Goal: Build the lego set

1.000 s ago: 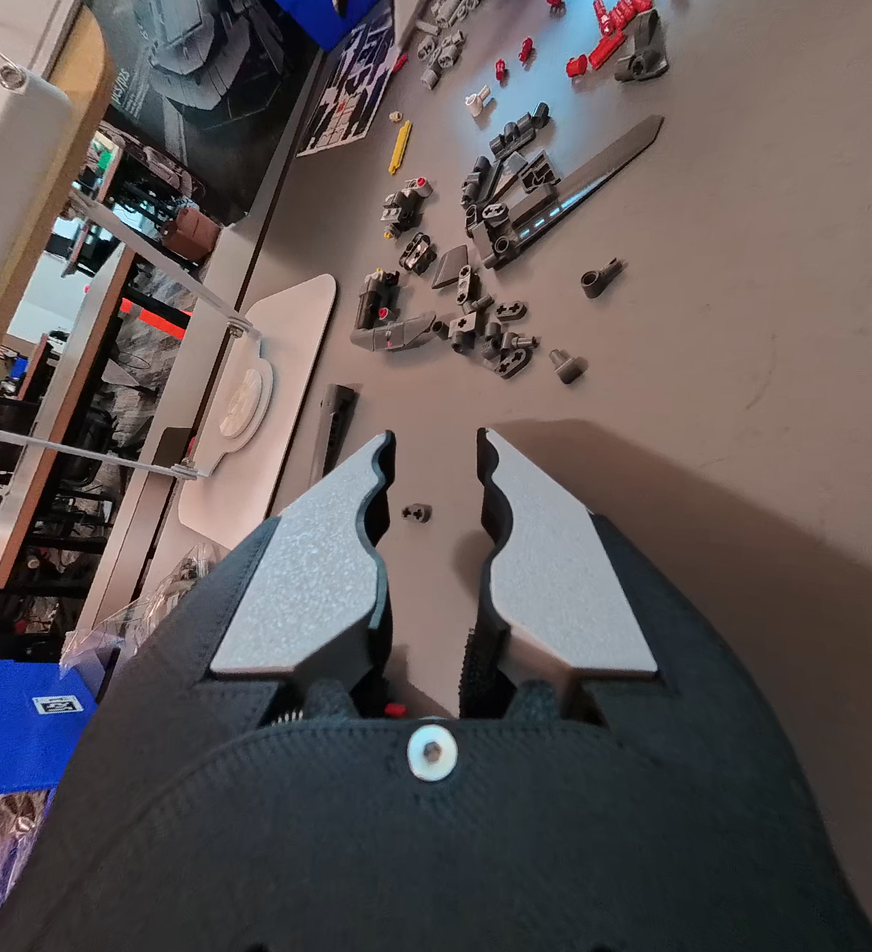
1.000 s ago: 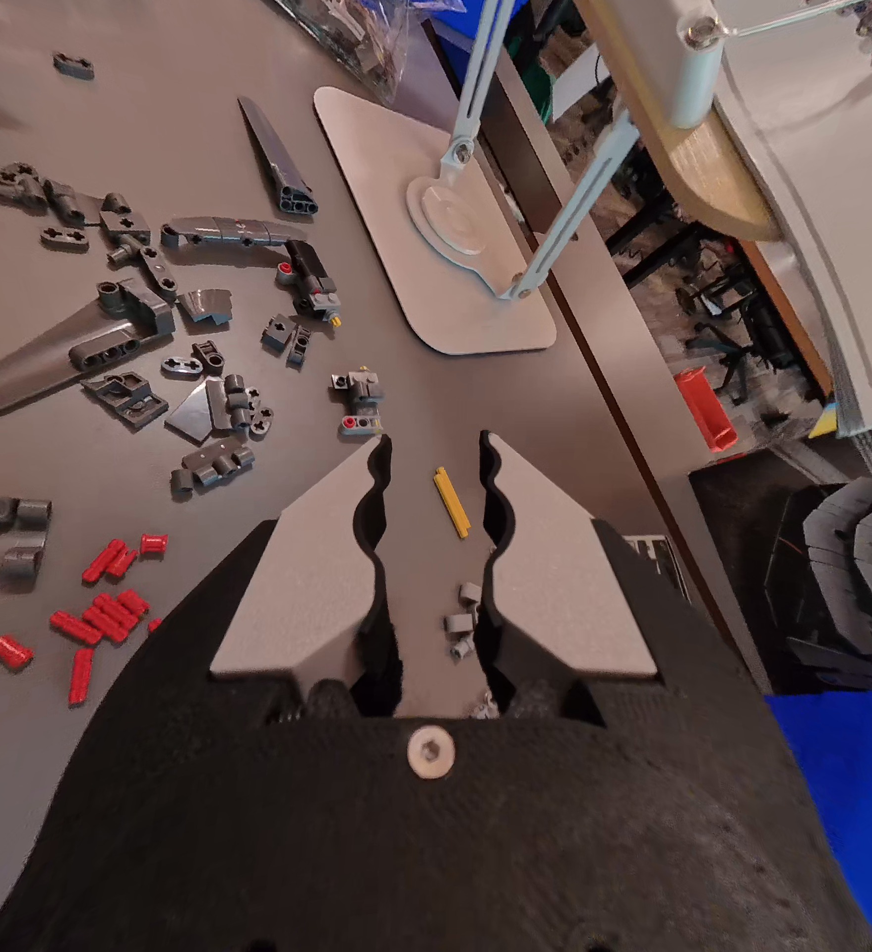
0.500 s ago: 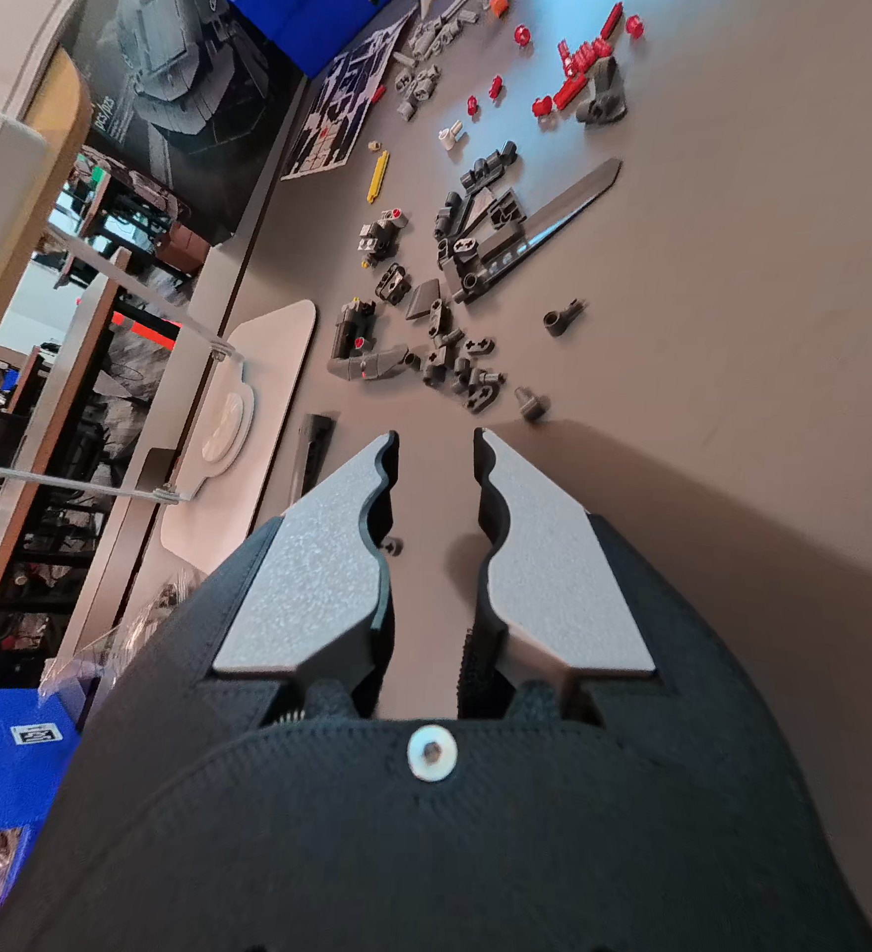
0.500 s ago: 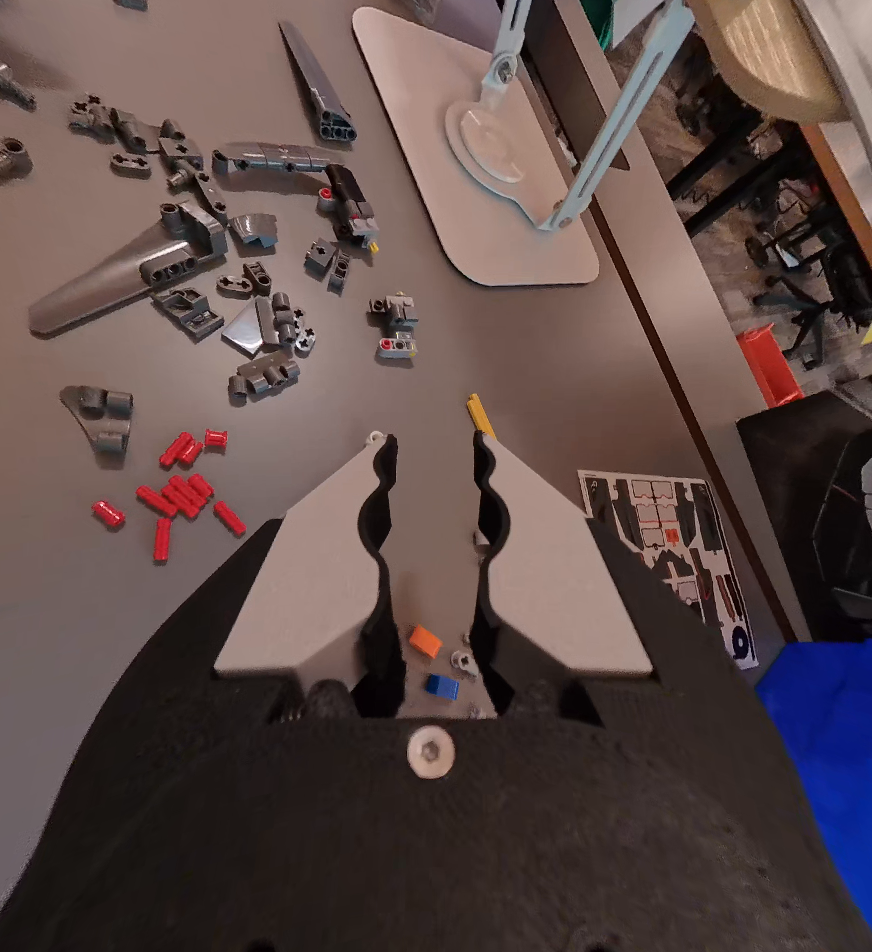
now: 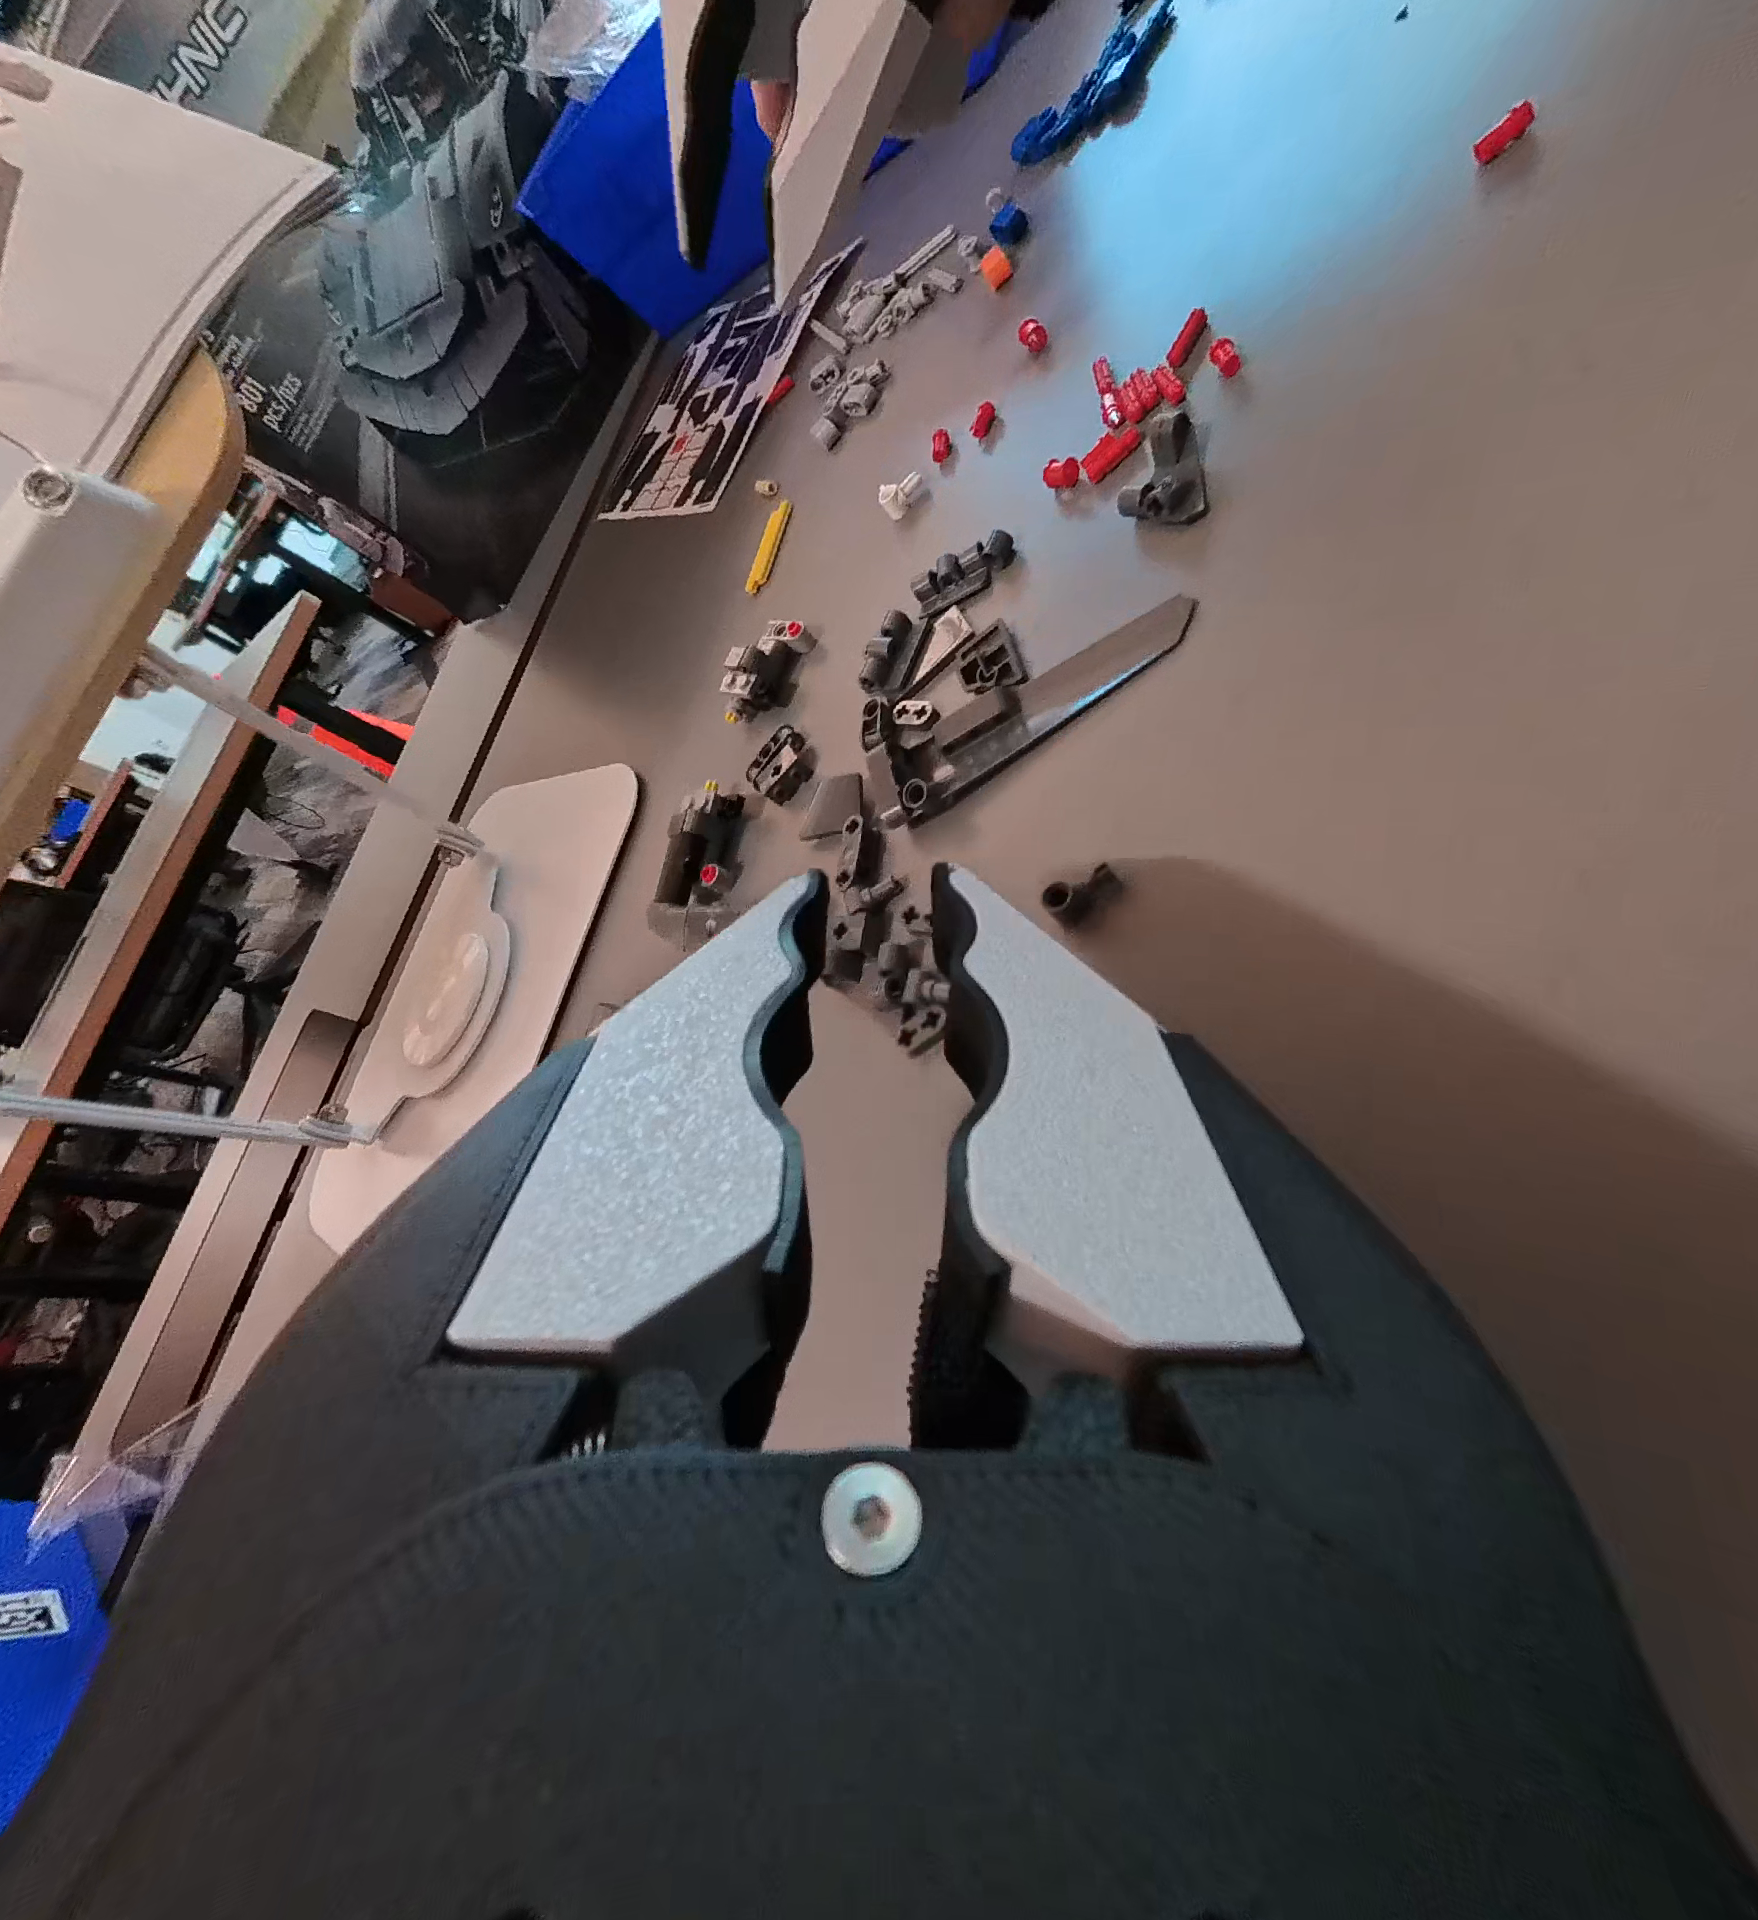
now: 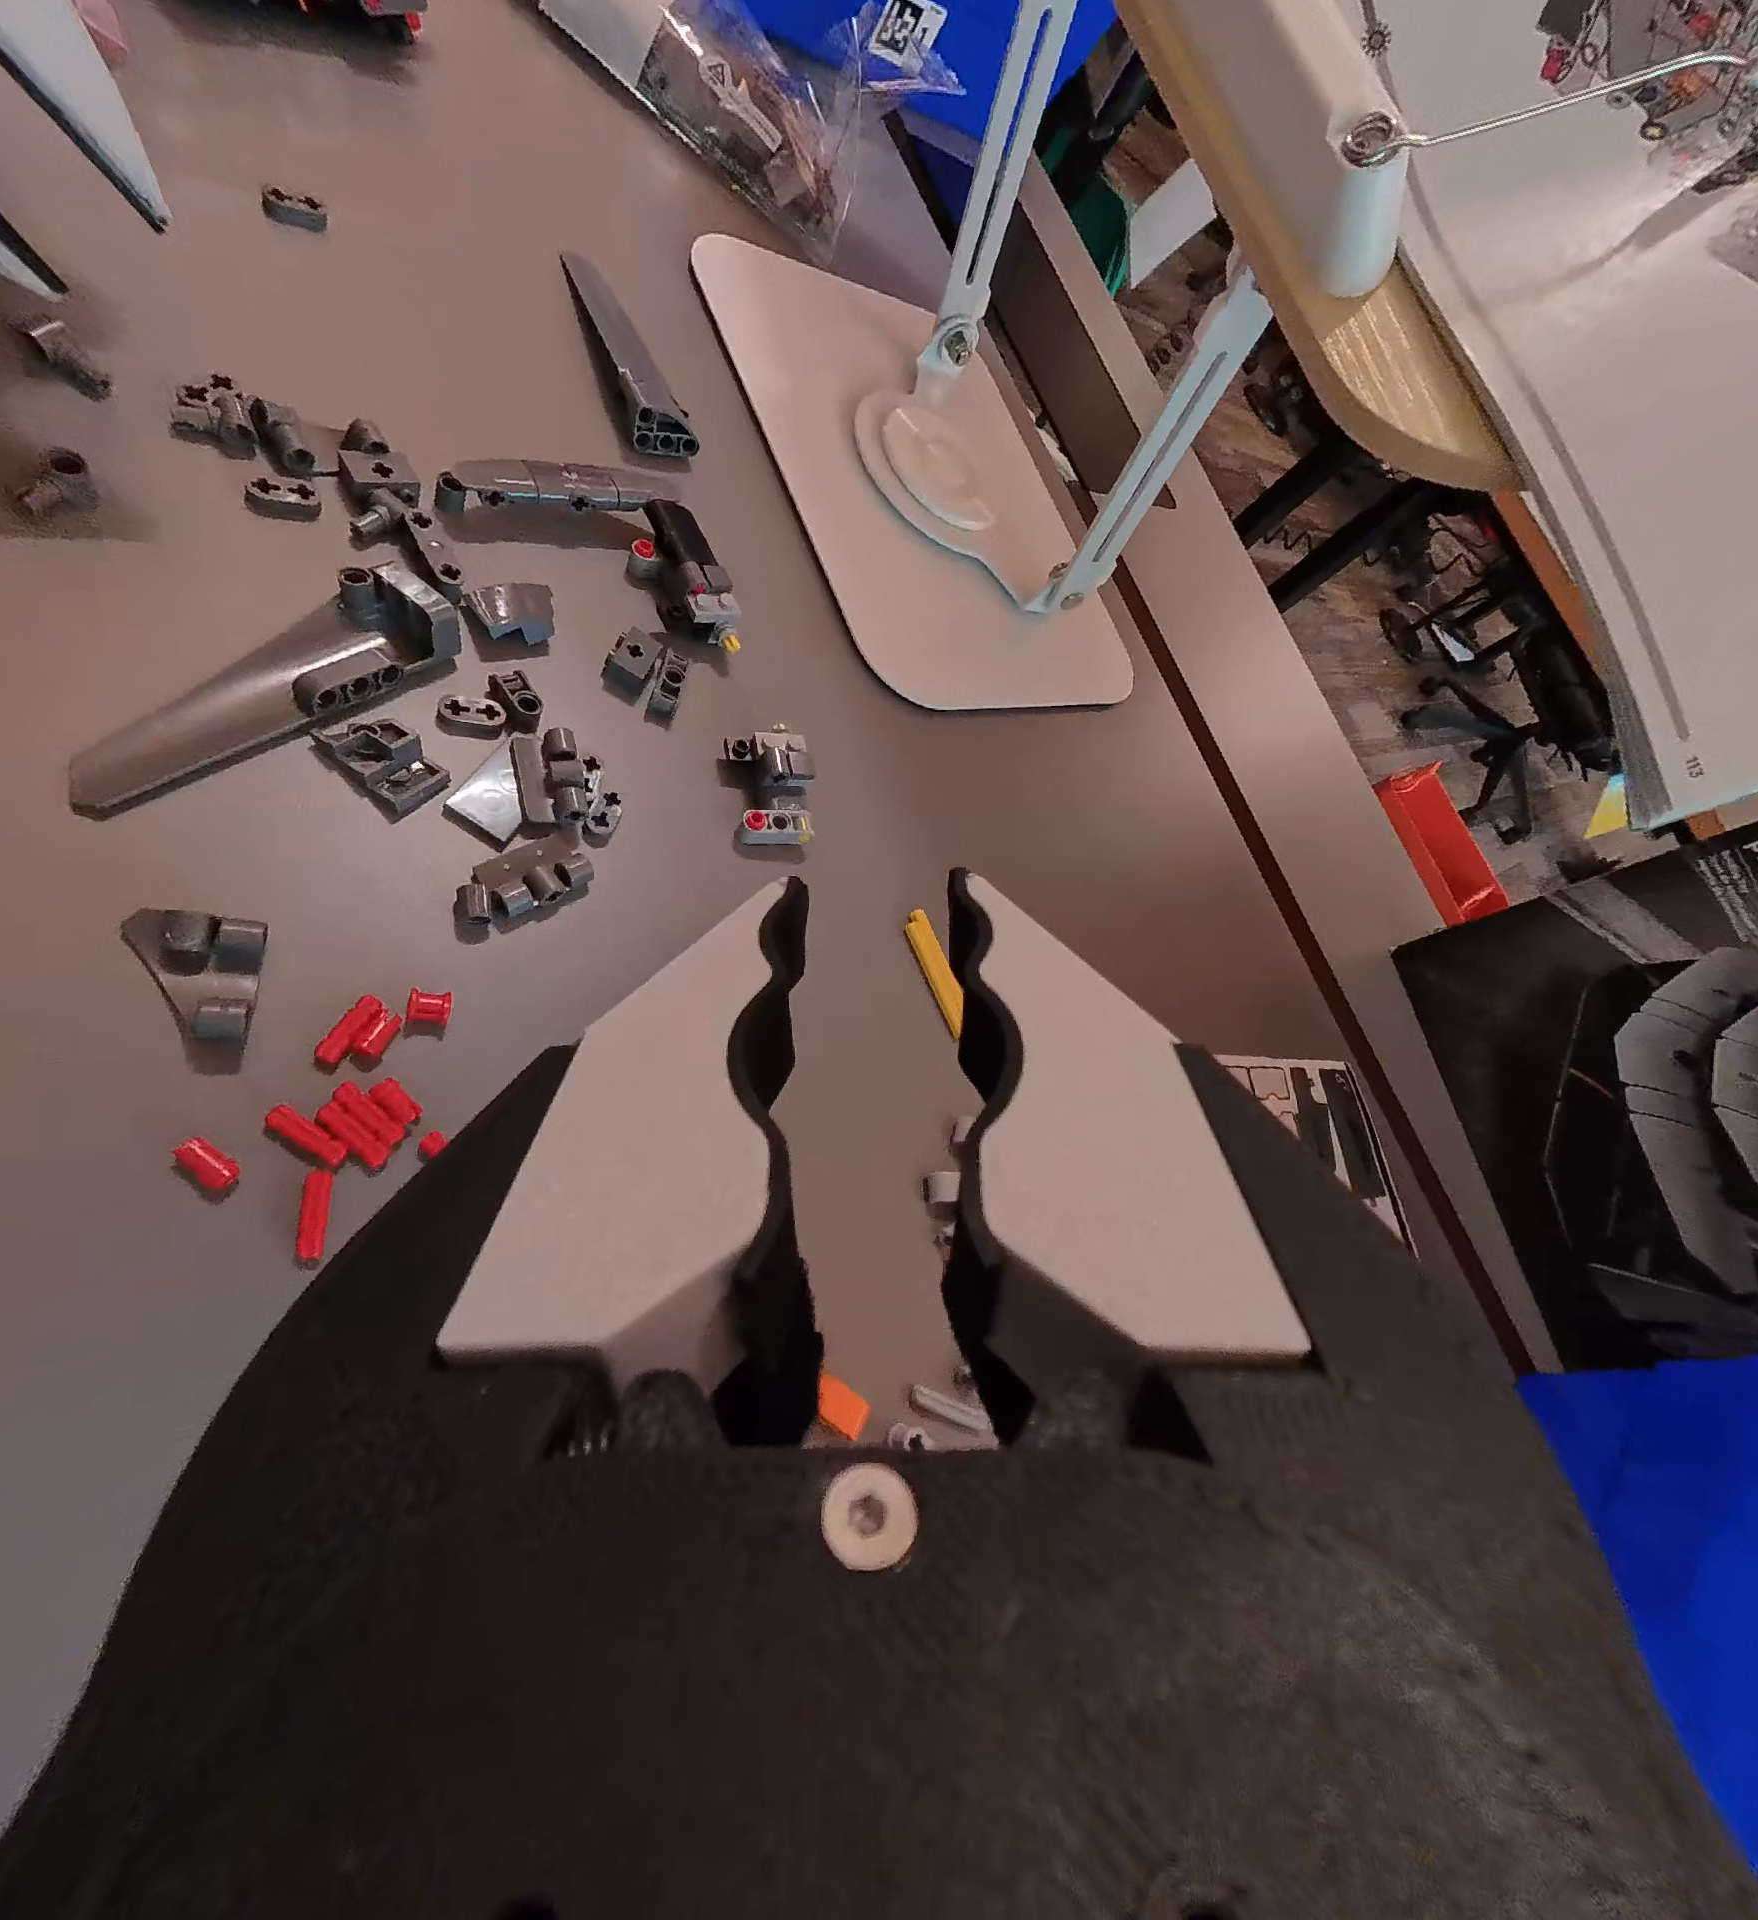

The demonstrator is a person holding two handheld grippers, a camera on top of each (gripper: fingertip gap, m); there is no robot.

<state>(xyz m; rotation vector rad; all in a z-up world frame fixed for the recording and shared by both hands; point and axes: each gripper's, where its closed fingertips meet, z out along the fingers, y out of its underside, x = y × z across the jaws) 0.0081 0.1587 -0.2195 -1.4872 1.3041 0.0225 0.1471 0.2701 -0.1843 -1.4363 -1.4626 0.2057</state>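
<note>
Below, we see our left gripper held above a cluster of small dark grey building pieces on the brown counter. Its jaws are spread with a narrow gap, and nothing is pinched; the pieces show through the gap on the counter beneath. Just right of the tips lies a single dark connector. Farther out sits a long dark grey wing-shaped panel with more grey parts about it. Left of that panel stand two small grey assemblies with red dots, and a yellow rod lies beyond them. Red pins are scattered at the far right, with blue and orange bits beyond them. A sticker sheet lies at the counter's far left edge, beside a printed box. A lamp's flat white base rests on the left.

Our right gripper also hangs over the counter with jaws spread and bare. The yellow rod lies on the counter just beside the inner edge of the right finger. A small grey assembly sits just beyond the tips, the wing-shaped panel and grey parts lie far left, and red pins lie near left. An orange piece shows low between the fingers. The other gripper's pale fingers appear at the far left corner.
</note>
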